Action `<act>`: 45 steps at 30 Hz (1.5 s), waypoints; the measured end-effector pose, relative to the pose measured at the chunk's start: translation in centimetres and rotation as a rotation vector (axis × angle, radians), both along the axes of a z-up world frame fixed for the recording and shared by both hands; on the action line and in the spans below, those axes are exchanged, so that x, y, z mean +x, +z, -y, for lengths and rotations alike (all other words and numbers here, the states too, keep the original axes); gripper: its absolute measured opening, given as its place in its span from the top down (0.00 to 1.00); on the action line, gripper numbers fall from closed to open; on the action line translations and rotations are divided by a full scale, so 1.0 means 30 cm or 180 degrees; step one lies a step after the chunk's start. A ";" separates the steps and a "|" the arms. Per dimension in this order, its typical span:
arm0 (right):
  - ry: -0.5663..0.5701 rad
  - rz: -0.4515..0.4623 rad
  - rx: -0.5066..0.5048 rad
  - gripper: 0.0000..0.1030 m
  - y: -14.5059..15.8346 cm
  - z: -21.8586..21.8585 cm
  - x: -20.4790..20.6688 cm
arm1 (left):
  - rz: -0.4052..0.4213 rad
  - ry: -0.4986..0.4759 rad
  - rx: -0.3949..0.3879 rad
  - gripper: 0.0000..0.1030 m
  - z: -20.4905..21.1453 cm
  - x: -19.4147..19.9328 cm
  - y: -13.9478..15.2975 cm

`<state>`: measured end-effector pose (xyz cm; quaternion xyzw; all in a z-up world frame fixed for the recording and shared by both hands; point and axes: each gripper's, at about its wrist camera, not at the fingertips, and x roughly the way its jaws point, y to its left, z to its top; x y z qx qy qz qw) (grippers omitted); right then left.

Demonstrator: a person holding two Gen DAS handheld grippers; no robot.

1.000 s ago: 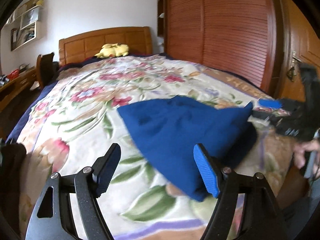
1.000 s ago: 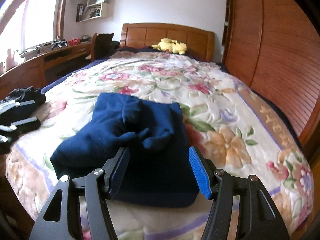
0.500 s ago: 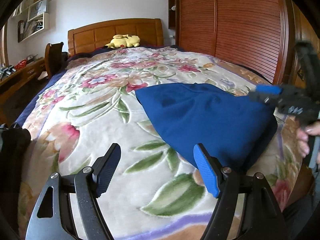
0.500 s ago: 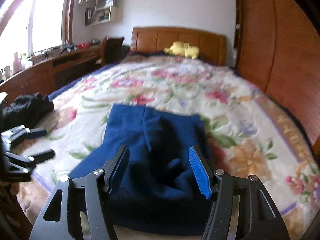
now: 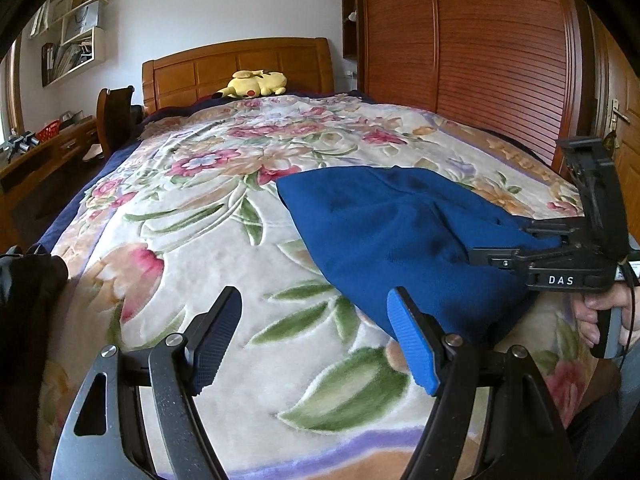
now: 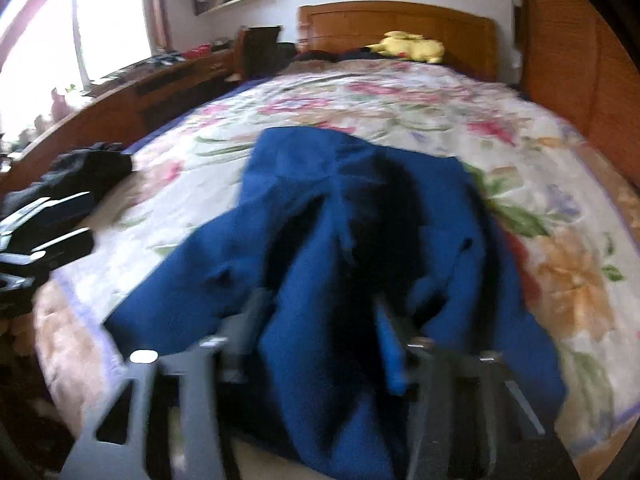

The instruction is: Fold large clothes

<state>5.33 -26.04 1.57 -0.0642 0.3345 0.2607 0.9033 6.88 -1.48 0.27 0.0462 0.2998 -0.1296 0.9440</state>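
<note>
Apparently blue garment (image 6: 328, 264) between closing right gripper (image 6: 320, 336) jaws

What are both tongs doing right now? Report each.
Left tongs: open, empty, above the floral blanket.
Right tongs: closing, blue garment bunched between them; grip not yet clear.

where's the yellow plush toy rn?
The yellow plush toy lies at the far end of the bed against the wooden headboard, well beyond the blue garment; both views show it.
</note>
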 end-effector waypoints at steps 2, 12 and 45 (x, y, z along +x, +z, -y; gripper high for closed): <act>0.0049 0.0045 0.0006 0.82 0.008 0.008 -0.014 | -0.0011 0.0005 -0.0003 0.26 0.006 0.005 -0.001; -0.0333 0.0559 0.0175 0.90 0.125 0.207 -0.086 | 0.0026 0.0002 -0.0072 0.26 0.046 0.072 0.038; -0.0617 0.0353 -0.0133 0.37 0.024 0.417 -0.233 | -0.0433 -0.0087 0.0109 0.26 0.246 0.668 -0.125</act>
